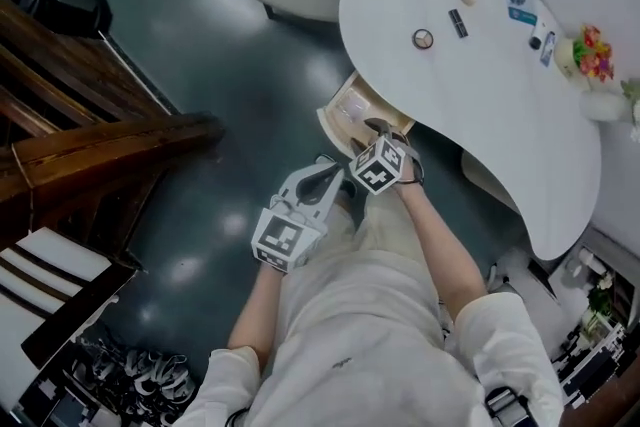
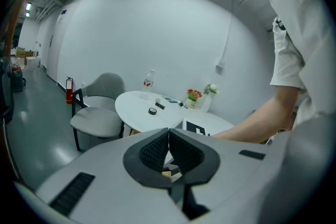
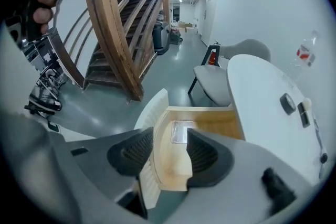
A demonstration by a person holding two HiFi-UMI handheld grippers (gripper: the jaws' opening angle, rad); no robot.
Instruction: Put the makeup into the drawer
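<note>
Black-cased makeup (image 1: 458, 23) and a round compact (image 1: 423, 39) lie on the white table (image 1: 500, 105), well apart from the open drawer (image 1: 330, 123) under its edge. Bring your right gripper (image 3: 170, 132), jaws apart and empty above that drawer, squarely astride the compact; your left gripper (image 2: 169, 131) is closed on nothing. The table hides the drawer's back.

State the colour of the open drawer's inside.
The drawer is light wood inside, white ribbed in front; best in the right gripper view.
</note>
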